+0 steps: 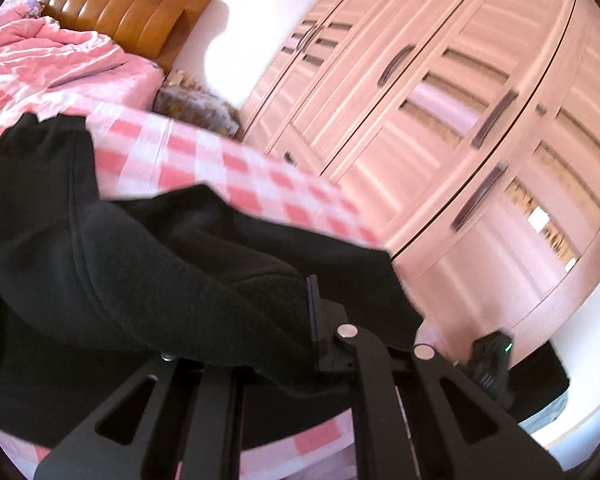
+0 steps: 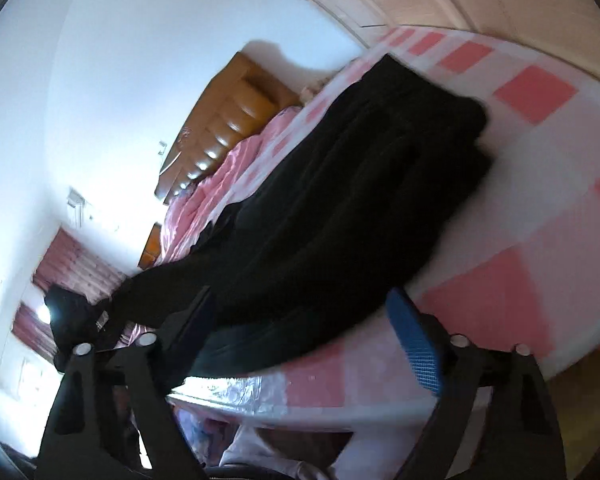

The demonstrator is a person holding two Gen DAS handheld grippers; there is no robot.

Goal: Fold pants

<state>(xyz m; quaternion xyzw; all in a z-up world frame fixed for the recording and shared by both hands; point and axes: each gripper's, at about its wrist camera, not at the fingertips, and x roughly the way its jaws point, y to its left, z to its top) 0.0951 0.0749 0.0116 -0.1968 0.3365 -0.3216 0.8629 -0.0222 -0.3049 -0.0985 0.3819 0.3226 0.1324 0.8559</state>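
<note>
One pair of black pants lies on one bed with a pink checked sheet. One pink quilt is bunched at the head end, against one brown headboard. One wardrobe stands past the bed's far edge; five dark door handles show on it. Two grippers are in view: the left gripper and the right gripper.

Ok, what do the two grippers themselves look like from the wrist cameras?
Both are black, with cut-out linkage arms and round silver pivot pins. The right gripper has blue ribbed finger pads. The left gripper shows a thin blue pad edge.
</note>
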